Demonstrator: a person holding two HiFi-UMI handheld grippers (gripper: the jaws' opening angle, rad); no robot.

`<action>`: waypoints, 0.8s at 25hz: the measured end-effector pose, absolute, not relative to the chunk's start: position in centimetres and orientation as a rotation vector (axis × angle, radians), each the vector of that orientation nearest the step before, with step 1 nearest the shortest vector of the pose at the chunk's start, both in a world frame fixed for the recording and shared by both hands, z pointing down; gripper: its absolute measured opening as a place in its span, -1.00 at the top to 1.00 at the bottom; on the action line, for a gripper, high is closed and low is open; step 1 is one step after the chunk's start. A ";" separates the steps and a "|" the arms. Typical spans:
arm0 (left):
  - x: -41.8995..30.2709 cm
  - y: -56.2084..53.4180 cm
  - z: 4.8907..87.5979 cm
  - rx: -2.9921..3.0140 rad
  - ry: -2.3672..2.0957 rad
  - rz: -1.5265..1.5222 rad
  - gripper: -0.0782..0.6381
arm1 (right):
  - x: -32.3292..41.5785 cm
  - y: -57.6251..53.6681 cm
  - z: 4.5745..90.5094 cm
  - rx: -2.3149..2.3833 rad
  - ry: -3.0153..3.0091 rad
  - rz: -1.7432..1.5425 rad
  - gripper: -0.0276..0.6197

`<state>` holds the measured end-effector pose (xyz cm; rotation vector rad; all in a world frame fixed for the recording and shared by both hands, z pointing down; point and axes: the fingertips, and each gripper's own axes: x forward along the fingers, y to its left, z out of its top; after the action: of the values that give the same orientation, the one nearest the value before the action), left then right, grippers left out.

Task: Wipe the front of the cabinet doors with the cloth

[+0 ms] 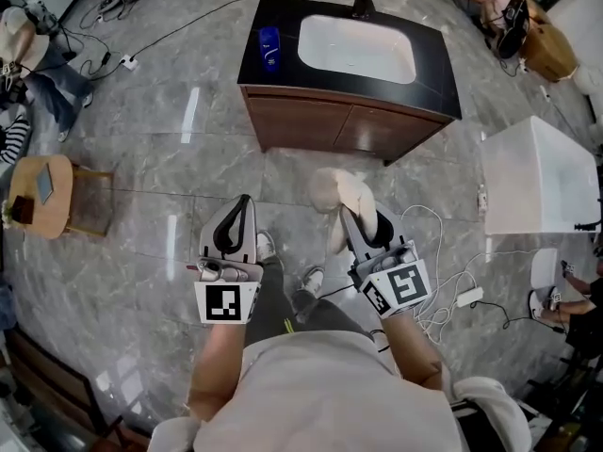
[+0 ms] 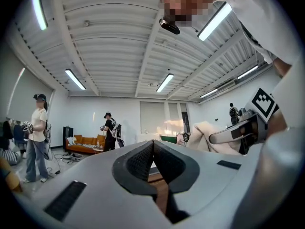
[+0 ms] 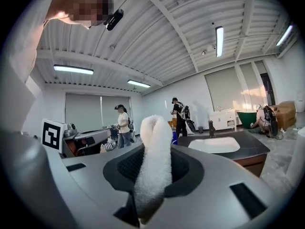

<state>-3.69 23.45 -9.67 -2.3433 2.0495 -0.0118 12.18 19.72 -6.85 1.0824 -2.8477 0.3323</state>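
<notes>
A wooden vanity cabinet (image 1: 344, 125) with two brown doors, a black top and a white basin (image 1: 358, 50) stands ahead of me on the floor. My right gripper (image 1: 350, 217) is shut on a fluffy cream cloth (image 1: 341, 194), well short of the doors. In the right gripper view the cloth (image 3: 155, 163) stands up between the jaws, with the basin (image 3: 215, 144) beyond. My left gripper (image 1: 243, 205) is shut with nothing in it, held level with the right one. In the left gripper view its jaws meet in front of me, and the cloth (image 2: 206, 135) shows at the right.
A blue bottle (image 1: 269, 47) and a black tap (image 1: 364, 0) sit on the cabinet top. A white box (image 1: 537, 177) stands at the right, with white cables (image 1: 443, 295) on the floor. A round wooden table (image 1: 42, 196) is at the left. Other people stand about the room.
</notes>
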 end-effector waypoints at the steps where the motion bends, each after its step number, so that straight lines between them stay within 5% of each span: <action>1: -4.3 22.8 -9.3 -2.338 2.054 -0.017 0.73 | 11.6 19.1 -6.6 1.069 -2.847 0.330 0.58; 20: -13.8 3.0 -4.8 -2.549 1.876 -0.003 0.73 | 0.6 1.4 -6.6 1.155 -2.753 0.231 0.58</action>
<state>-13.77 3.04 -4.77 -2.5487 1.8764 -0.0028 0.63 1.36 -6.65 1.1548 -2.7526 0.2309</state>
